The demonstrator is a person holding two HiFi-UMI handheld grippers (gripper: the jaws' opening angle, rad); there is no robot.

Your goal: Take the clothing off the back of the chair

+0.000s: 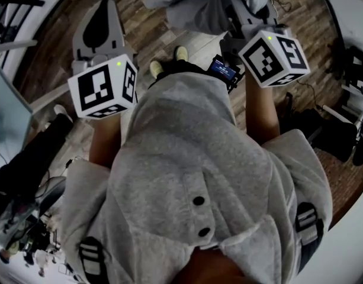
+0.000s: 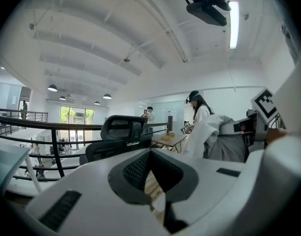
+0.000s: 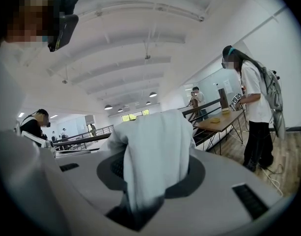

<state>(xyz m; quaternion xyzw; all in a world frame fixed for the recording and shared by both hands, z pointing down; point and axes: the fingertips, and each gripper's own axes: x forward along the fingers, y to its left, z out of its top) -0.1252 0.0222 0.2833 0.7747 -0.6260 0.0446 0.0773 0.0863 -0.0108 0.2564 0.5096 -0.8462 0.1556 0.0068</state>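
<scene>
A pale grey garment [image 3: 152,151] bunches up between the jaws of my right gripper [image 3: 150,163], which is shut on it. In the head view the same garment [image 1: 205,5] hangs over the wooden floor in front of the right gripper [image 1: 245,18]. The left gripper view shows the garment [image 2: 214,136] apart from the black office chair [image 2: 122,132], whose back is bare. My left gripper [image 2: 150,154] holds nothing and its pads meet at the tips. It floats to the left of the garment, left gripper [image 1: 104,9].
A black railing [image 2: 52,127] runs behind the chair. A wooden table [image 3: 224,122] stands beyond with people beside it, one person [image 3: 253,107] close at the right. Cables and dark gear [image 1: 341,129] lie on the floor at right, and clutter [image 1: 27,235] at lower left.
</scene>
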